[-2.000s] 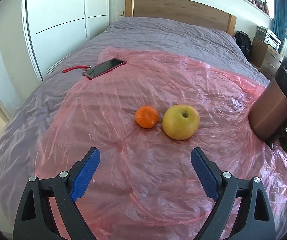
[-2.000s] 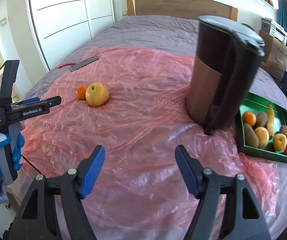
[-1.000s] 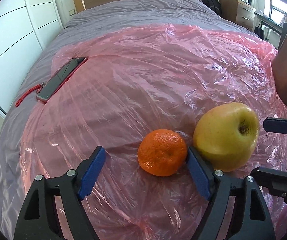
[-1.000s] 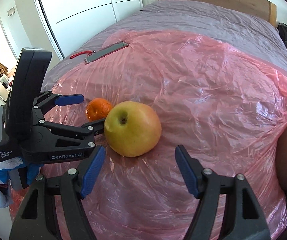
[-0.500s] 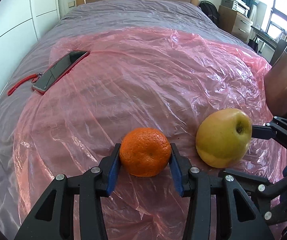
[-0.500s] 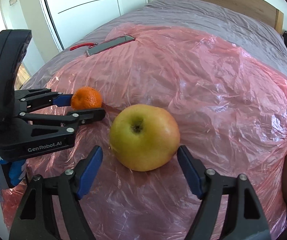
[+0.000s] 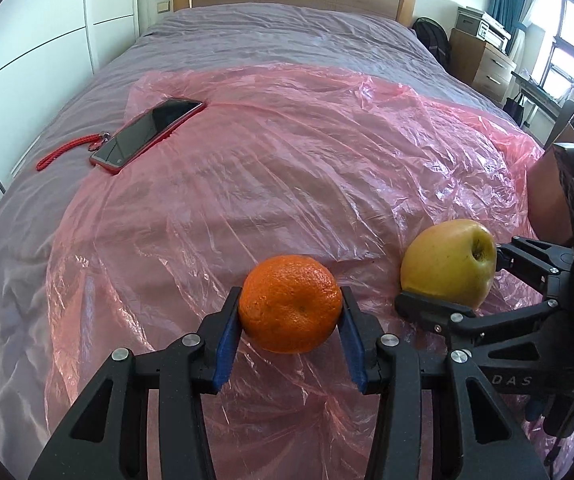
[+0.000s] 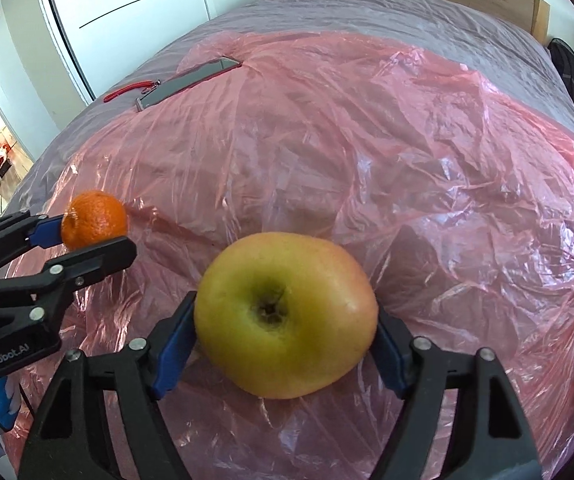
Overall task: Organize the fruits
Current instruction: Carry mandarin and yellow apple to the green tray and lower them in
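A small orange (image 7: 291, 312) sits between the blue pads of my left gripper (image 7: 290, 296), which is shut on it just above the pink plastic sheet (image 7: 287, 140). To its right lies a yellow-green apple (image 7: 447, 264). In the right wrist view the apple (image 8: 287, 320) fills the gap of my right gripper (image 8: 283, 332). Its jaws are closing, and both pads touch the apple's sides. The orange (image 8: 95, 224) and the left gripper (image 8: 83, 240) show at the left of that view.
A phone in a red case (image 7: 147, 132) with a red lanyard (image 7: 67, 152) lies at the sheet's far left edge. A dark brown container (image 7: 547, 192) stands at the right. The grey bed (image 7: 287, 40) runs back to a wooden headboard. A blue-gloved hand (image 8: 3, 404) holds the left gripper.
The left jaws closed from wide apart onto the orange and raised it slightly. The right gripper came forward around the apple, and its pads now meet the fruit's sides.
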{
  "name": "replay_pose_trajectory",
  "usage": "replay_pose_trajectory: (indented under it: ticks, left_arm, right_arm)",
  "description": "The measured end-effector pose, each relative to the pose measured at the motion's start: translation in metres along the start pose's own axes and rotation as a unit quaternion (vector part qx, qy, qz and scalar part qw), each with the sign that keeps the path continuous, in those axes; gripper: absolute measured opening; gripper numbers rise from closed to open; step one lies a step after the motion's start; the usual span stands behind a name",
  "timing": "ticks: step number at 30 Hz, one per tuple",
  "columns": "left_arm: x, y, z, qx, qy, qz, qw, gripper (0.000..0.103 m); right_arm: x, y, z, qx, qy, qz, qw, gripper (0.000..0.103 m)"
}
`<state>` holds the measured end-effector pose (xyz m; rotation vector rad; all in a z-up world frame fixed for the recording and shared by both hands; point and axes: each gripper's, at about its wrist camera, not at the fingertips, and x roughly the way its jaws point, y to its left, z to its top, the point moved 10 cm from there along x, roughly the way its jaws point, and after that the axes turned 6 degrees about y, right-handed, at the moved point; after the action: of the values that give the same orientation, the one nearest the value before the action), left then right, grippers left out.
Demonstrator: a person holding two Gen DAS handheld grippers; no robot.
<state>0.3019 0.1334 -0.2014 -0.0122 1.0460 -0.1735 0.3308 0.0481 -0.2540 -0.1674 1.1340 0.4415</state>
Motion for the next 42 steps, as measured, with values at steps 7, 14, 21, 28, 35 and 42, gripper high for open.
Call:
replay_pose_trajectory:
  ticks: [7, 14, 21, 28, 35, 42]
  left_arm:
    - [-0.016, -0.004, -0.005, -0.002, -0.003, 0.009, 1.0000, 0.040]
    - [-0.040, -0.025, -0.009, 0.003, -0.013, 0.007, 0.9999, 0.040]
    - [-0.060, -0.065, -0.020, 0.016, -0.019, -0.010, 0.9996, 0.040]
    - [-0.078, -0.115, -0.038, 0.034, -0.021, -0.031, 0.9987, 0.040]
    - [-0.092, -0.166, -0.053, 0.063, -0.018, -0.043, 0.9969, 0.040]
    - [-0.109, -0.216, -0.061, 0.090, -0.023, -0.062, 0.9938, 0.040]
  right_arm:
    - [-0.012, -0.002, 0.001, 0.003, -0.001, 0.018, 1.000, 0.088]
    - [-0.049, -0.012, -0.012, 0.013, -0.018, 0.027, 0.999, 0.088]
    - [-0.096, -0.030, -0.045, 0.025, -0.030, 0.032, 0.999, 0.088]
    - [-0.129, -0.053, -0.089, 0.040, -0.029, 0.031, 0.998, 0.088]
    - [-0.155, -0.080, -0.135, 0.069, -0.029, 0.028, 0.997, 0.088]
    - [-0.182, -0.113, -0.173, 0.096, -0.033, 0.015, 0.995, 0.088]
